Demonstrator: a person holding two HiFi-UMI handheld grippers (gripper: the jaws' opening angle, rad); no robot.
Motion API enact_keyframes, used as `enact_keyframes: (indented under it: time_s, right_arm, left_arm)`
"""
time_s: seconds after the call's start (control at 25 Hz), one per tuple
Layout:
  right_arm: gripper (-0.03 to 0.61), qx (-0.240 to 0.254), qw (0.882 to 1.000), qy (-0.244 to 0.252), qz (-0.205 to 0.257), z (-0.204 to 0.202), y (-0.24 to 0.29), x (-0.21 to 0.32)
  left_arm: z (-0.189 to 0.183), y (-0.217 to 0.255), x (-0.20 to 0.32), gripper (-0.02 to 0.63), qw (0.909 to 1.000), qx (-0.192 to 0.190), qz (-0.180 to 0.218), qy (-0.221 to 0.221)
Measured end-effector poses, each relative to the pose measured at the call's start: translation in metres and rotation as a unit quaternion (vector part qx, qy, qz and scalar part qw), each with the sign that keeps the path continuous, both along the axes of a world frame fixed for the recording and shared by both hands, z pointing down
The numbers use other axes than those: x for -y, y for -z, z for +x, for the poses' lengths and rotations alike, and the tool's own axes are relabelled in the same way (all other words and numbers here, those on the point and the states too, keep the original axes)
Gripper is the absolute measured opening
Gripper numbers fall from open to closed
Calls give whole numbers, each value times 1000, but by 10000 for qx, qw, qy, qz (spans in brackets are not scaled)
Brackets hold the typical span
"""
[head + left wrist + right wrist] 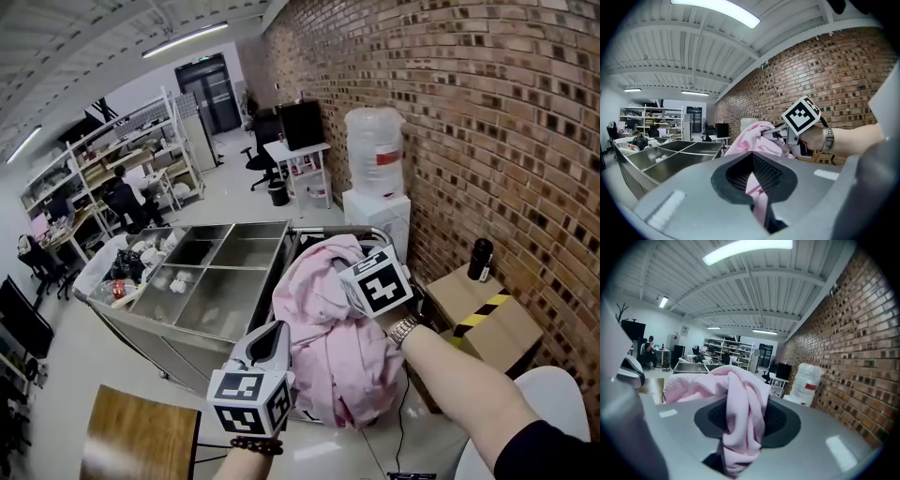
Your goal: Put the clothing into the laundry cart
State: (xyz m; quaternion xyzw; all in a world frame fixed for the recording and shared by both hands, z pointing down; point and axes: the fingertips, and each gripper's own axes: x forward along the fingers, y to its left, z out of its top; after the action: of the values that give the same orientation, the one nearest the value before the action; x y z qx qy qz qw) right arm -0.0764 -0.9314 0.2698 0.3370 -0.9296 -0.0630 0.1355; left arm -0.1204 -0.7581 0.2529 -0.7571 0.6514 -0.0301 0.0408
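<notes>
A big pink garment (333,337) is heaped in the laundry cart (323,231) beside the brick wall and spills over its front edge. My left gripper (273,335) sits at the heap's near left side, shut on a thin fold of the pink garment (754,185). My right gripper (345,274) is on top of the heap, and a thick bunch of the pink garment (740,404) fills its jaws and hangs through them. In the left gripper view the right gripper (772,134) lifts a hump of the fabric. The cart's inside is hidden under the cloth.
A steel table with sunken compartments (225,272) stands left of the cart. A water dispenser (375,159) is behind it, with a cardboard box (478,314) and a black bottle (480,258) on the right. A wooden tabletop (141,436) lies near left. A person (122,199) works far back.
</notes>
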Motion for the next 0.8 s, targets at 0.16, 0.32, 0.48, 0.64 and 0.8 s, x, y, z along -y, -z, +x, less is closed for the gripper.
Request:
enact_keyframes:
  time_s: [0.16,0.32,0.48,0.64,0.8]
  right_arm:
    - [222,-124,9994,19,-320,1,-33,15]
    - [272,6,9996,-85,-278,12,-36,18]
    - [272,46,9998,-77,-164,16,-24,3]
    - [272,45,9998,6,-167,17,-16,-22]
    - [266,37,9998,59,-163,22,-11,-47]
  left_arm:
    - [-3,-5,11,2,10000,-17,-25,-17]
    - [-1,-11,15,2,10000,-50,-55,-62]
    - [4,-10,11,2,9998,-86,-64,-148]
    - [8,-9,1,2,9997,-106,-54,-219]
    - [14,-5,-13,2,9996,-124,-41,-265]
